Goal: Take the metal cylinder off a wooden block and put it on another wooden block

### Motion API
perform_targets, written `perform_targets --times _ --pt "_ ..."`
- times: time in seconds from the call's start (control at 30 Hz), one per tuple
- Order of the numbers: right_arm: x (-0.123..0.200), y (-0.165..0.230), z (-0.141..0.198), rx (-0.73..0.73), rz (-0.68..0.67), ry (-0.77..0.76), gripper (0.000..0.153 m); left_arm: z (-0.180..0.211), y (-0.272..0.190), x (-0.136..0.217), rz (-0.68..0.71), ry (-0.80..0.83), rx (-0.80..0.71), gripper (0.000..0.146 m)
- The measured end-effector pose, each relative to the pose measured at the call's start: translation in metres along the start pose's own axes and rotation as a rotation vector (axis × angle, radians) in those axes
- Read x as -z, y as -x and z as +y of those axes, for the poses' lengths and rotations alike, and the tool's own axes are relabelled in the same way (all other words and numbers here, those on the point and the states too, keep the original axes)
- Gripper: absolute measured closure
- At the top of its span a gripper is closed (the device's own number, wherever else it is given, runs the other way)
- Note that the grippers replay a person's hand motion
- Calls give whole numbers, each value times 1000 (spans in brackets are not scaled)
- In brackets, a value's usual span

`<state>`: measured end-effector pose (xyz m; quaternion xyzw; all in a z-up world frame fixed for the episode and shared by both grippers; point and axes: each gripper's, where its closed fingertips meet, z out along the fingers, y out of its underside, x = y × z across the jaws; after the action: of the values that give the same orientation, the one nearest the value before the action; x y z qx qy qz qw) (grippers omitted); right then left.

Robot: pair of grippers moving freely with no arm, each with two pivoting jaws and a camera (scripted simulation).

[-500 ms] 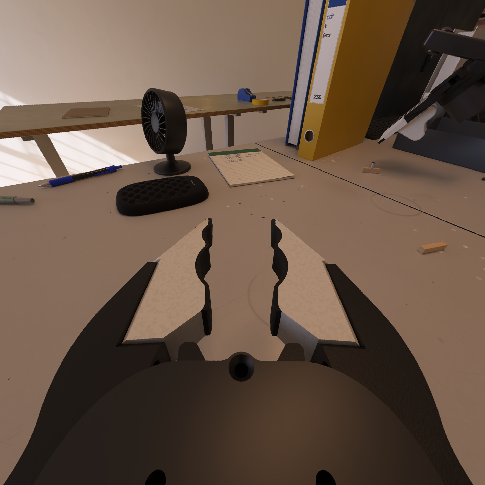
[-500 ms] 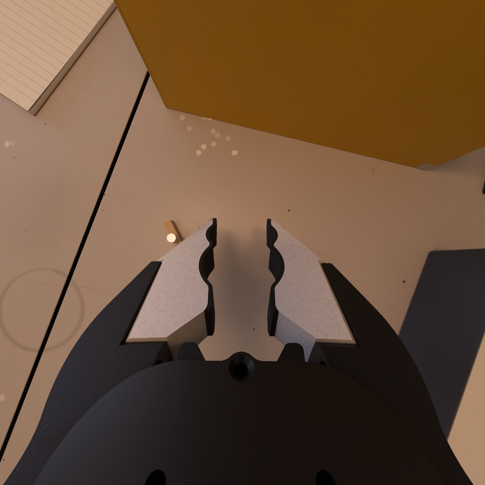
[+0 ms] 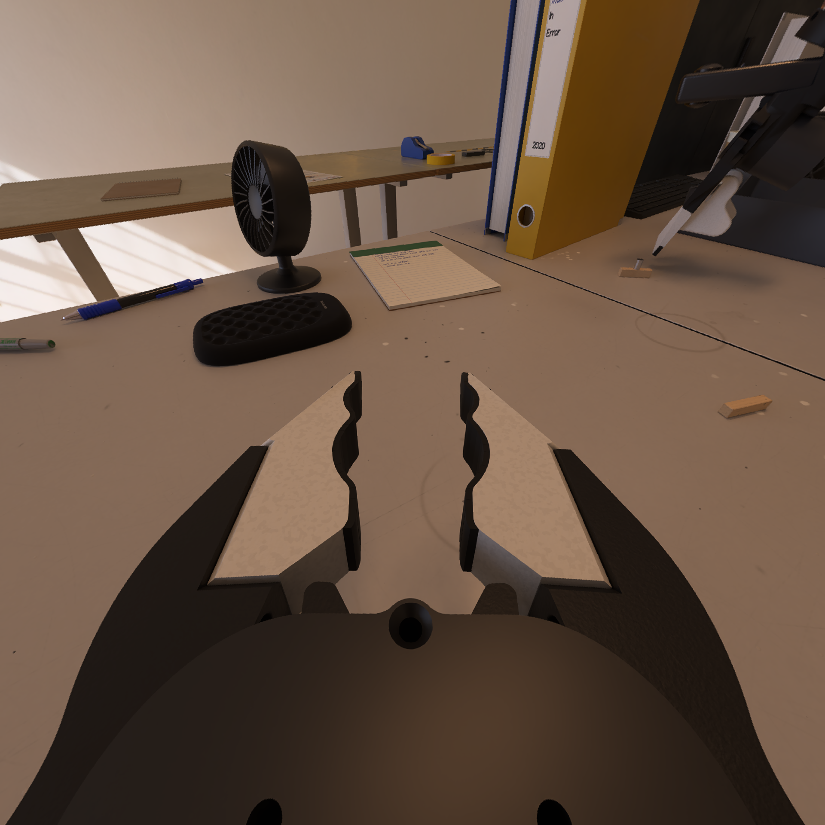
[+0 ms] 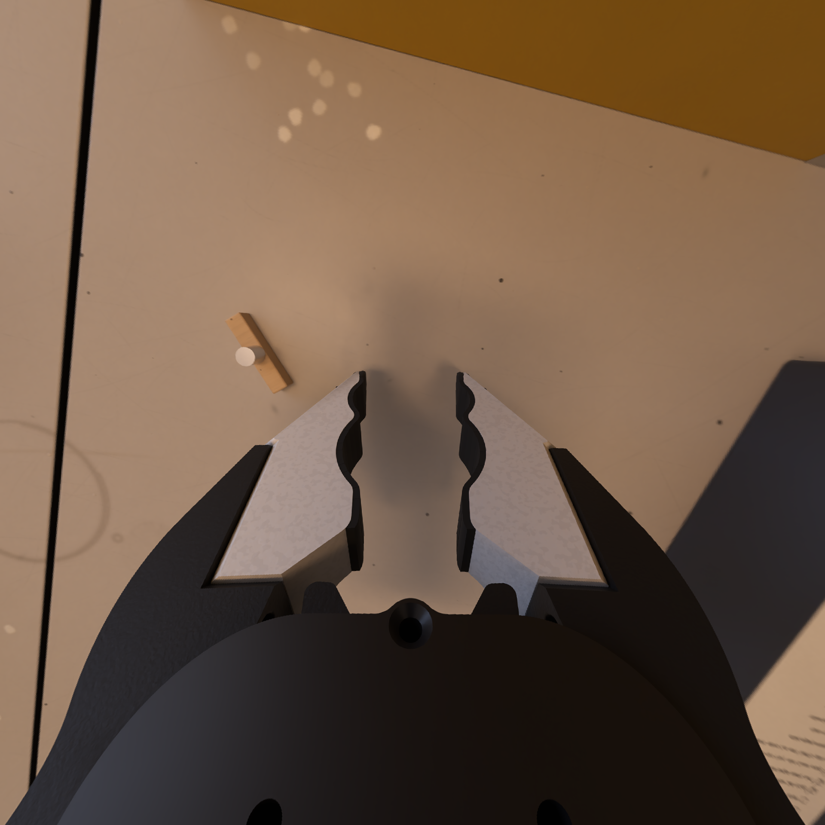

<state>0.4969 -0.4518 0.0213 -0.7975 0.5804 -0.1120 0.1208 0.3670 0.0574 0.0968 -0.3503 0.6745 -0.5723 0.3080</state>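
A small metal cylinder (image 4: 245, 356) stands upright on a thin wooden block (image 4: 259, 352) on the tan desk. My right gripper (image 4: 410, 379) is open and empty, pointing down at the desk just right of that block. In the left wrist view the same cylinder (image 3: 639, 263) and block (image 3: 634, 272) sit far right, with the right gripper (image 3: 660, 245) above them. A second wooden block (image 3: 744, 406) lies bare on the desk at the right. My left gripper (image 3: 410, 379) is open and empty, low over the desk.
A yellow binder (image 3: 576, 134) stands behind the first block and fills the top of the right wrist view (image 4: 580, 53). A black fan (image 3: 270, 210), a black perforated pad (image 3: 270, 328), a notepad (image 3: 422, 274), pens (image 3: 134, 297) and a desk seam (image 4: 67, 312) are around.
My right gripper has come lower and closer to the desk; the block with the cylinder now shows larger, left of its fingertips. My left gripper has hardly moved.
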Motion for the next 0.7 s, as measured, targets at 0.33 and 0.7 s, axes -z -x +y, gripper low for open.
perform_targets --times 0.33,0.7 --pt "11 60 -13 372 -159 -104 116 2 -1 -2 2 12 -8 102" --pt "-5 71 -2 466 -205 -48 145 2 -2 -2 -3 9 -25 103"
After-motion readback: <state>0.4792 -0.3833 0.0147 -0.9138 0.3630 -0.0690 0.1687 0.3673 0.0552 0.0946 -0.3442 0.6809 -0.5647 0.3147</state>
